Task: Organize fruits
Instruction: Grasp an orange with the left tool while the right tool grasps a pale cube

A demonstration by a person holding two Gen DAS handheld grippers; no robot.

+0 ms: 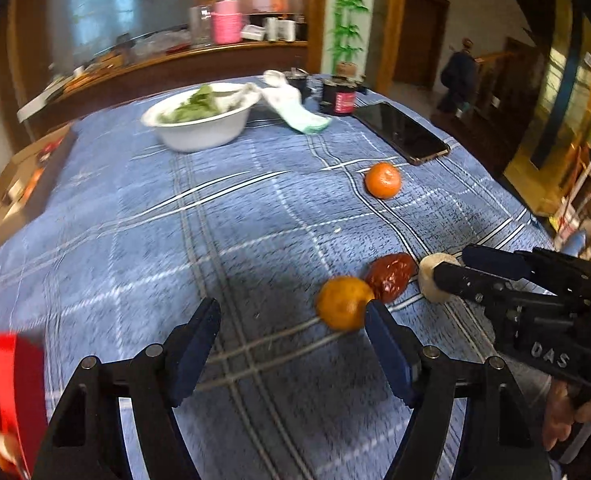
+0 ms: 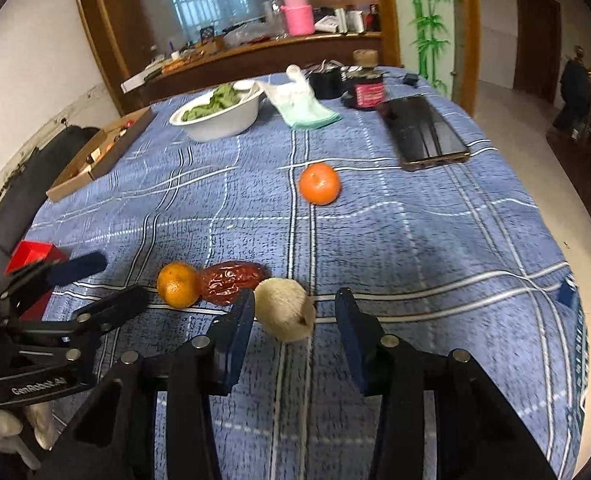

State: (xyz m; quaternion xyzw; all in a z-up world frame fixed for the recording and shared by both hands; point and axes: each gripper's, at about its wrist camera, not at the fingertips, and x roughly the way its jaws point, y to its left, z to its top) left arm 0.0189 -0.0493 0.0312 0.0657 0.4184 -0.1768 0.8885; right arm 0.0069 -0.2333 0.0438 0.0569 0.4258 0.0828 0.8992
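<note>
**Three fruits lined up, one orange left**

Both grippers gape wide, holding nothing: right gripper (image 2: pixel 295 312) around the pale round fruit (image 2: pixel 284 309), left gripper (image 1: pixel 291 320) beside the near orange (image 1: pixel 341 303). Date (image 2: pixel 231 282) sits between them. Far orange (image 2: pixel 319 183) waits alone at twelve o'clock.

A touching row of tangerine (image 2: pixel 178 284), red date (image 2: pixel 231 282) and pale fruit (image 2: pixel 284 314) blocked the near cloth; beyond lay bare tablecloth (image 2: pixel 395 248) (one orange (image 2: pixel 319 183) aside) up to the bowl (image 2: pixel 219 118) and phone (image 2: pixel 427 132).
</note>
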